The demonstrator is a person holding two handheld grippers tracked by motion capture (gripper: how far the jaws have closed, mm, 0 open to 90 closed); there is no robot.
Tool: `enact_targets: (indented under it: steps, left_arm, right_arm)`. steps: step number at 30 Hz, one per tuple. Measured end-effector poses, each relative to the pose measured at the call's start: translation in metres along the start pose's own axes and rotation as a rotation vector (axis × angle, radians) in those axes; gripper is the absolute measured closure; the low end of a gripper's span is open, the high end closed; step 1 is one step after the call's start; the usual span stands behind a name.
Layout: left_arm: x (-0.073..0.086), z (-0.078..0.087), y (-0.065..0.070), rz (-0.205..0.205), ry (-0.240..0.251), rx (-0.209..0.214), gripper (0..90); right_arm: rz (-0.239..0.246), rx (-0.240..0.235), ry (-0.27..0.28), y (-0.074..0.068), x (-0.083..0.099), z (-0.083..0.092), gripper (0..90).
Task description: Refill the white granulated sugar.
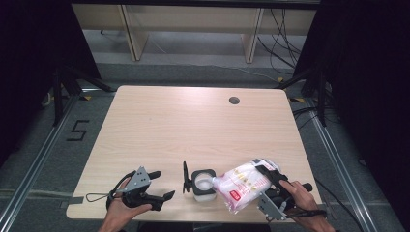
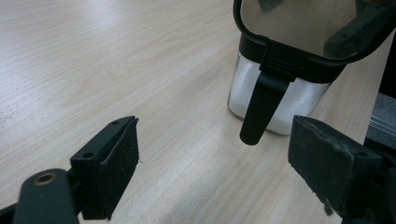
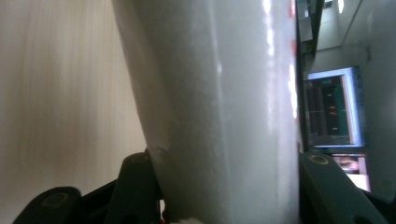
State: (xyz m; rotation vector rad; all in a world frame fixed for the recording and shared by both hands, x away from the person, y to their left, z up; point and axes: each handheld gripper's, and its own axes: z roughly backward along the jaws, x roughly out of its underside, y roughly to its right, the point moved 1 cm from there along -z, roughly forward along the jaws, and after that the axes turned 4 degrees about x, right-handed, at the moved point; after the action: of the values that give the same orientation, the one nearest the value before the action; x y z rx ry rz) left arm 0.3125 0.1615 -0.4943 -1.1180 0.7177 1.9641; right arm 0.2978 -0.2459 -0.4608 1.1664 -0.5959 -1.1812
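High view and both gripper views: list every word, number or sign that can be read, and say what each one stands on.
"5": black figure on the grey floor left of the table.
Red label and yellow print on the plastic bag of white powder: too small and blurred to read.
Lit screen behind the bag in the right gripper view: blurred, unreadable.
Clear container with the black lid: no text.

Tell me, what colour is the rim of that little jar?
Black, on the jar; the left gripper view shows it best.
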Motion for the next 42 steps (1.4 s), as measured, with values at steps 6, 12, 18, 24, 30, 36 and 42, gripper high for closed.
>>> enact_targets:
  steps: [6, 12, 18, 24, 30, 36, 42]
  left_arm:
    - [0.000, 0.001, 0.000, -0.005, -0.002, 0.002, 15.8]
    - [0.000, 0.002, 0.000, 0.009, -0.001, -0.009, 15.8]
    - [-0.001, 0.002, -0.001, -0.006, -0.003, -0.005, 15.8]
    - [-0.001, 0.004, -0.001, 0.011, 0.006, -0.013, 15.8]
    - [-0.001, 0.003, -0.001, 0.010, 0.008, -0.012, 15.8]
    - [0.000, 0.002, 0.000, 0.024, 0.005, -0.016, 15.8]
    - [-0.001, 0.005, -0.002, 0.004, 0.006, -0.013, 15.8]
  right_arm:
    - [-0.177, -0.054, 0.065, -0.002, 0.006, -0.003, 58.0]
    - [-0.332, -0.113, 0.125, -0.007, 0.008, -0.005, 58.4]
    - [-0.422, -0.144, 0.188, -0.004, 0.013, -0.011, 58.8]
    - [-0.550, -0.169, 0.223, -0.002, 0.015, -0.016, 59.1]
    - [-0.684, -0.198, 0.268, 0.000, 0.022, -0.026, 59.4]
    - [-0.783, -0.227, 0.283, 0.002, 0.030, -0.044, 60.2]
    - [-0.816, -0.273, 0.280, -0.001, 0.037, -0.062, 60.9]
